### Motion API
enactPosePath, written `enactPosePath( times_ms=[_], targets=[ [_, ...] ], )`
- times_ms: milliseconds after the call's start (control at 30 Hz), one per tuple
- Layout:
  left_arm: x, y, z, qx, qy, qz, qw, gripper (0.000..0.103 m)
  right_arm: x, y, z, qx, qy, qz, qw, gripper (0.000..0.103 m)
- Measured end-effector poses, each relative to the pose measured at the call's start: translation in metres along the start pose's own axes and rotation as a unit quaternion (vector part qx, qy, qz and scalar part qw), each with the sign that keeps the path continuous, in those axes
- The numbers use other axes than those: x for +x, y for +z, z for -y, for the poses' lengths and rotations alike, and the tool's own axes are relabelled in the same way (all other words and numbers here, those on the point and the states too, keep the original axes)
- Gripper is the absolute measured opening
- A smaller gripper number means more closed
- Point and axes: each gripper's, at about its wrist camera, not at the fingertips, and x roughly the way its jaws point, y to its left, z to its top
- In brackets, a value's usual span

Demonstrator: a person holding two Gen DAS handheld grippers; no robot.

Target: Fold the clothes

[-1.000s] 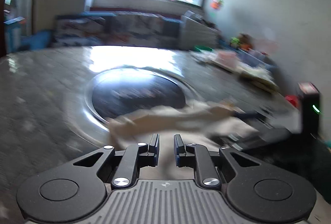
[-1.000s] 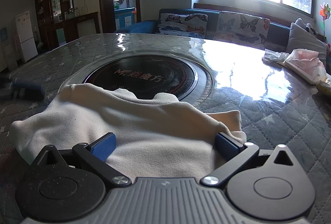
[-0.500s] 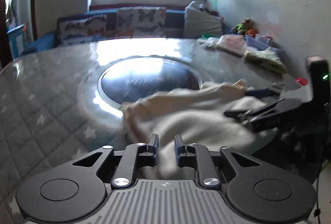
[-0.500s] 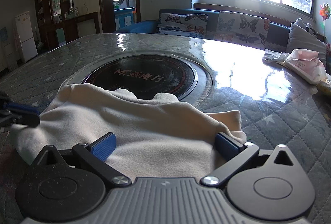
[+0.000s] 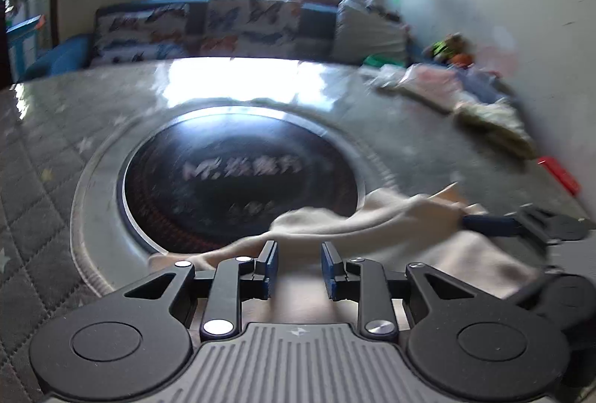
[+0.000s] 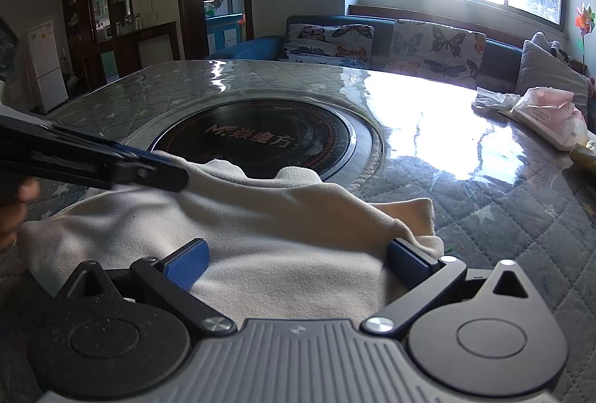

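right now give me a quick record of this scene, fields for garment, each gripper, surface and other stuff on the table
garment: cream garment, rumpled, far edge overlapping the black round hob
left gripper: narrow gap between pads, over the cloth; grip unclear
right gripper: wide open, garment lying between its fingers
surface: quilted grey table cover with star pattern
other items: pink packet at far right edge

A garment (image 6: 283, 235) lies on the bench (image 6: 503, 202) between the right gripper's (image 6: 296, 256) wide-set jaws, its far edge overlapping the round inset plate (image 6: 260, 138) ahead. The left gripper (image 6: 111, 168) reaches in from the left over the garment; a sofa (image 6: 391, 41) stands behind the bench.
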Motion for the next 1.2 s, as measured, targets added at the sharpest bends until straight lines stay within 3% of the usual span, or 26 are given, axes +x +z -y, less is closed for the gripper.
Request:
enactPosePath(
  times_ms=[167,300,467,533,600,733,900,1067,1200],
  targets=[
    [-0.005,-0.001,-0.007,-0.029,0.001,0.007,0.9996,0.027,0.000,0.000,0.000,0.000,0.000,0.000,1.000,0.103],
    [-0.004,-0.001,-0.001,-0.011,0.026,0.011,0.9995,0.028,0.000,0.000,-0.001,0.000,-0.001,-0.001,1.000,0.103],
    [0.000,-0.001,-0.004,-0.012,0.031,0.013,0.9994,0.029,0.000,0.000,-0.001,0.000,0.000,-0.001,1.000,0.103],
    [-0.006,0.000,-0.005,-0.021,0.024,0.009,0.9995,0.034,0.000,0.000,0.000,0.001,0.000,-0.001,1.000,0.103],
    [-0.016,0.000,-0.008,-0.029,0.023,0.015,0.9992,0.045,0.000,0.000,0.000,0.001,0.001,-0.001,1.000,0.103],
    [-0.039,-0.006,-0.020,-0.059,0.013,0.022,0.9979,0.047,-0.001,0.000,0.001,0.003,0.002,-0.001,1.000,0.103],
    [-0.063,-0.019,-0.025,-0.061,0.029,0.019,0.9976,0.054,-0.002,0.001,-0.002,-0.004,-0.004,-0.001,1.000,0.103],
    [-0.081,-0.032,-0.031,-0.049,0.044,0.019,0.9976,0.058,-0.028,0.011,-0.016,0.014,-0.023,0.041,0.999,0.103],
    [-0.084,-0.038,-0.034,-0.056,0.038,0.019,0.9975,0.058,-0.035,0.020,-0.047,-0.035,-0.044,0.051,0.997,0.103]
  ],
)
